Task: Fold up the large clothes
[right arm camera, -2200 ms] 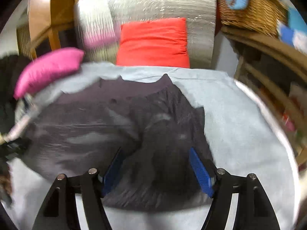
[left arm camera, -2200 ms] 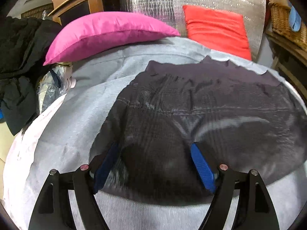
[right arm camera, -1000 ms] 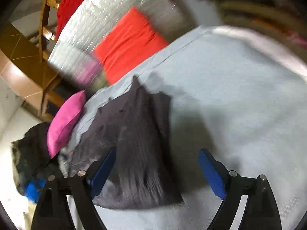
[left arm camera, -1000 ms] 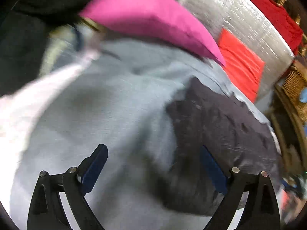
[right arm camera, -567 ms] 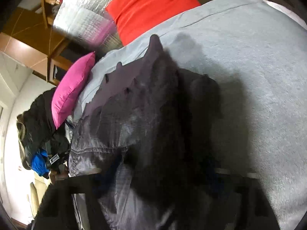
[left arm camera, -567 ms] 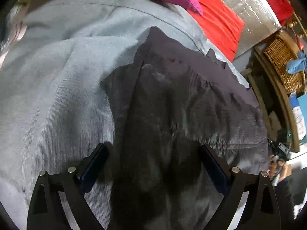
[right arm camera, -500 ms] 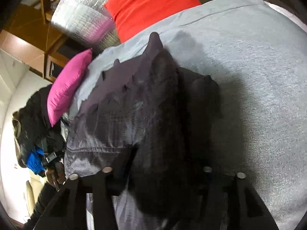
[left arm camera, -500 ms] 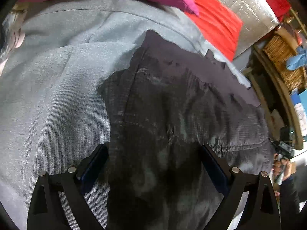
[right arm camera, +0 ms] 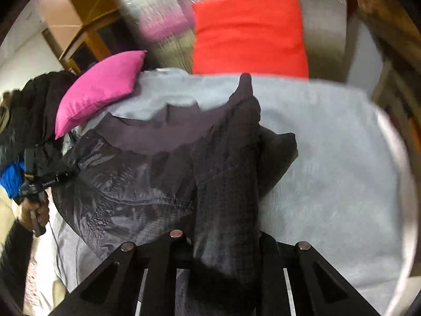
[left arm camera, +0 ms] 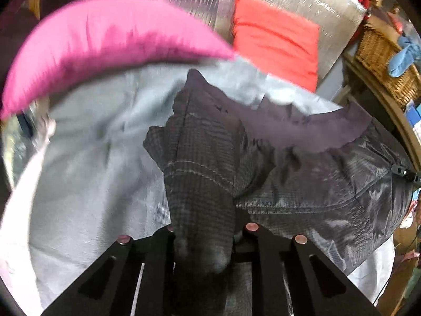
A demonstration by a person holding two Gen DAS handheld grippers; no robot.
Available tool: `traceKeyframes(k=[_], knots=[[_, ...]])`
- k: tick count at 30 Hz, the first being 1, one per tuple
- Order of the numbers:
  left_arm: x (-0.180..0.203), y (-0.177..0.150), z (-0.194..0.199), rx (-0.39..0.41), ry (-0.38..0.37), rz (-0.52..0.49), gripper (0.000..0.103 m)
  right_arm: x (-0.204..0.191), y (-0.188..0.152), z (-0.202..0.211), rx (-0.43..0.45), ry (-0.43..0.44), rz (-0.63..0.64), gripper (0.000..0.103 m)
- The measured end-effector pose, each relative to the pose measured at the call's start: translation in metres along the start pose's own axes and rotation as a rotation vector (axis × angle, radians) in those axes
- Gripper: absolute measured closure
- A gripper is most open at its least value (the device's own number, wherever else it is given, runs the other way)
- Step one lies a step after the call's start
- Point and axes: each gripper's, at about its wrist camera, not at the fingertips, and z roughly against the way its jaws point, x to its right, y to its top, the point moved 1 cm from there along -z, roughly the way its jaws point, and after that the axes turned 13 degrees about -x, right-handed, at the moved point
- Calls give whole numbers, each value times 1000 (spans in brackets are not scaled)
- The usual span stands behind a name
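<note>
While both frames are smeared by motion, I can confirm the left hand-held gripper [left arm camera: 204, 239] is clamped on a bunched fold of the dark grey jacket [left arm camera: 329, 192], its jaws having just been closing with the fabric between them. The right hand-held gripper [right arm camera: 223, 247] is likewise clamped on a fold at the jacket's [right arm camera: 136, 184] opposite edge, its jaws also just closing on cloth. I note the garment hangs lifted at both gripped edges, its far part with the plain inner lining lying on the grey-covered bed [right arm camera: 329, 173]. A pink pillow [left arm camera: 105, 44] and a red cushion [left arm camera: 276, 42] sit at the bed's far end. In the right view, a person's hand [right arm camera: 35, 210] holds the other tool's handle.
</note>
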Motion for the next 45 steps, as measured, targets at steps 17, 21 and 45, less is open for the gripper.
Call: traceKeyframes(k=[17, 21, 45], knots=[[52, -60, 187, 259, -4, -107, 86, -62, -54, 189, 226, -115, 97, 86], [64, -89, 204, 292, -9, -111, 86, -71, -80, 205, 261, -110, 92, 86], [39, -269, 32, 50, 31, 10, 65, 20, -313, 9, 8, 7, -231, 68]])
